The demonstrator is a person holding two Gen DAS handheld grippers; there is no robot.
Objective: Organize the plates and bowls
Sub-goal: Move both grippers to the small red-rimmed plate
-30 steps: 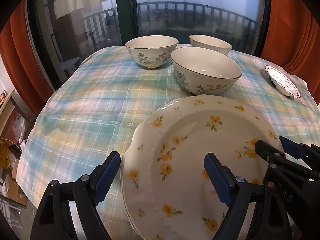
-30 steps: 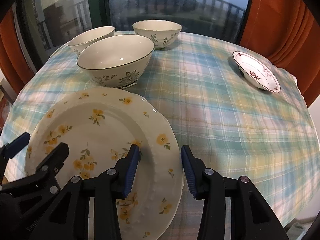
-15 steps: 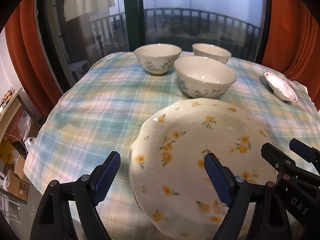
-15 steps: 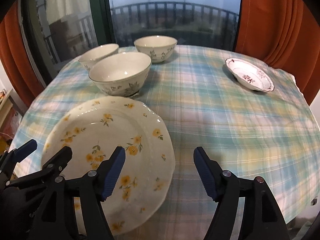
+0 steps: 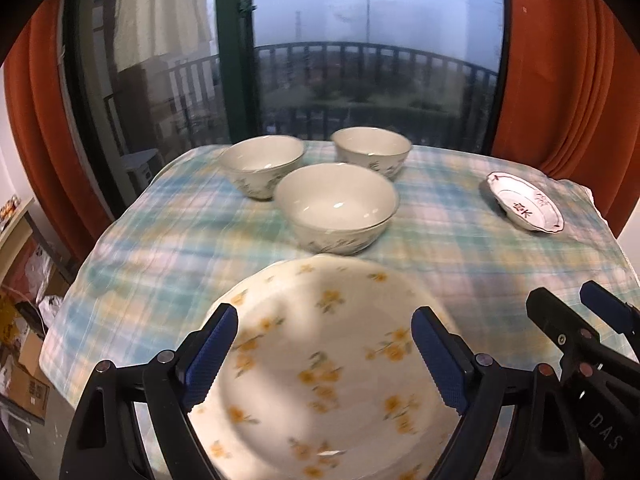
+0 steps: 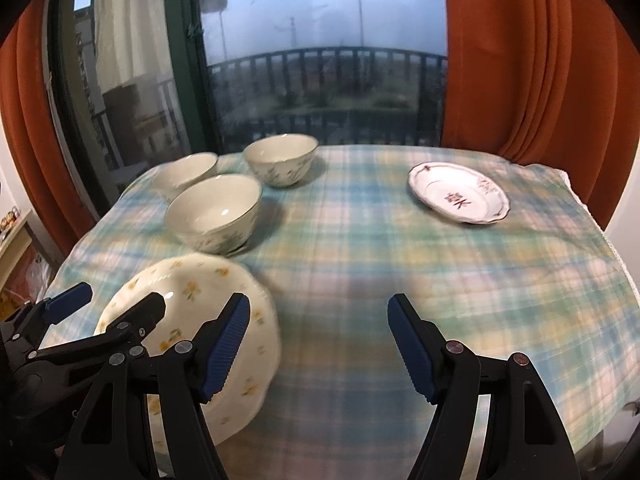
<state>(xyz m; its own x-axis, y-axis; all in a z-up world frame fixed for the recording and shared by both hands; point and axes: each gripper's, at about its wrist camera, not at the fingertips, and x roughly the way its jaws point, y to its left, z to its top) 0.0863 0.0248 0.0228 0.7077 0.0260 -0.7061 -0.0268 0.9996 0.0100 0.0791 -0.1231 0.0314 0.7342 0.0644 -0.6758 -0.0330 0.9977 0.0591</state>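
Ceramic yellow-flowered plate [image 5: 332,364] sat freed on tablecloth; right gripper [image 6: 318,344] had just opened off it, left gripper [image 5: 324,356] wide, both empty — bowls next.

Dim, bluish daylight enters through the window [image 5: 376,60] behind the desk [image 6: 400,264], leaving the room dull and the sky hazy. Both views blur with motion, most on the flowered plate [image 5: 332,360] and the plaid cloth [image 5: 168,264]. Small glints sit inside the bowls [image 5: 336,208]. Fisheye bending curves the orange curtains [image 6: 520,80], and the corners fall to black.
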